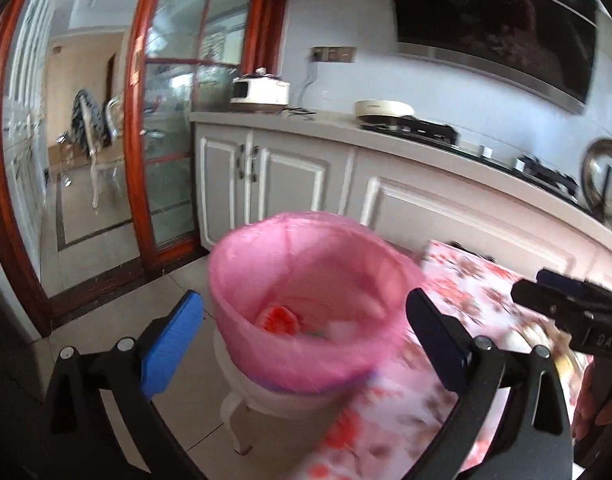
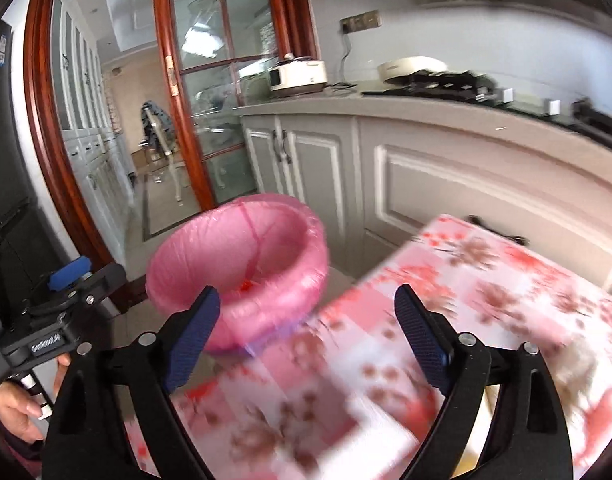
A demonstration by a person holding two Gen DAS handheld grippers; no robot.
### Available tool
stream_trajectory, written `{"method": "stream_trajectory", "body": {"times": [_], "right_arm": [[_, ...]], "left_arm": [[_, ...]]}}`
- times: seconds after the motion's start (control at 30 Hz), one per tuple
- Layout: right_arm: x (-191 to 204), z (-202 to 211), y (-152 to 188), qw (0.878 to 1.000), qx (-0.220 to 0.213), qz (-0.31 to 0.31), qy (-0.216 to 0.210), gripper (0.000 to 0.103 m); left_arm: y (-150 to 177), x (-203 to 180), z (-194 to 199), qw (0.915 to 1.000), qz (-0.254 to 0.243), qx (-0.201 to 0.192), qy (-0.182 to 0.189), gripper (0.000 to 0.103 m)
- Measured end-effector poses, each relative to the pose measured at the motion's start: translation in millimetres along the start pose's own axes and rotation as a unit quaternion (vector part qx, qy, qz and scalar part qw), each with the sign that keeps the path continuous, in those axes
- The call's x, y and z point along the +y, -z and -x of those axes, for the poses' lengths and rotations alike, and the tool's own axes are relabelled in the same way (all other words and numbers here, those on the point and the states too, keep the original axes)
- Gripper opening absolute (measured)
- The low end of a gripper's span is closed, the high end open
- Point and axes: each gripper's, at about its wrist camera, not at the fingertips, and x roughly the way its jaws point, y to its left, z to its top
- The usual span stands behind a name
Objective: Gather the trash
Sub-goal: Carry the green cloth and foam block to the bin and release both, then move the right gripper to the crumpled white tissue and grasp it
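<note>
A white bin lined with a pink bag [image 1: 306,300] stands on the floor beside a table with a pink flowered cloth [image 1: 458,300]. Red trash [image 1: 279,320] and pale scraps lie in the bin. My left gripper [image 1: 301,336] is open and empty, just above the bin's near rim. My right gripper [image 2: 306,340] is open and empty over the table's edge [image 2: 386,320], with the bin [image 2: 241,264] ahead to its left. The right gripper's body also shows at the right of the left wrist view [image 1: 566,304], above pale, blurred scraps on the table [image 1: 538,336].
White kitchen cabinets [image 1: 297,176] run behind the bin, with a rice cooker [image 1: 261,92], a pan and a gas hob on the counter. A red-framed glass sliding door [image 1: 165,128] stands at the left. The tiled floor [image 1: 117,304] lies around the bin.
</note>
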Motion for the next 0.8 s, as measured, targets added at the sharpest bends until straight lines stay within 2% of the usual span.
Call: {"method": "stream_trajectory", "body": {"times": [0.1,0.43,0.6,0.8], "right_arm": [[-14.3,34.0,18.0,1.0,-0.002,-0.008,0.026,0.085],[-69.6,136.1,95.1,0.993,-0.013,-0.071,0.097,0.085],[-85.8,168.7,133.6,0.987,-0.006,-0.098,0.13,0.085],[-98.5,188.3,169.3,0.981,0.013,-0.114,0.155,0.085]], "left_arm": [[17.8,-31.8,28.0,0.9994,-0.032,-0.001,0.015,0.098],[70.9,-97.6,76.1,0.9935,-0.045,0.029,0.1,0.098],[95.3,-127.4,96.3,0.9879,-0.07,0.042,0.132,0.098],[115.4,-155.7,112.3,0.9818,-0.107,0.046,0.15,0.098]]}}
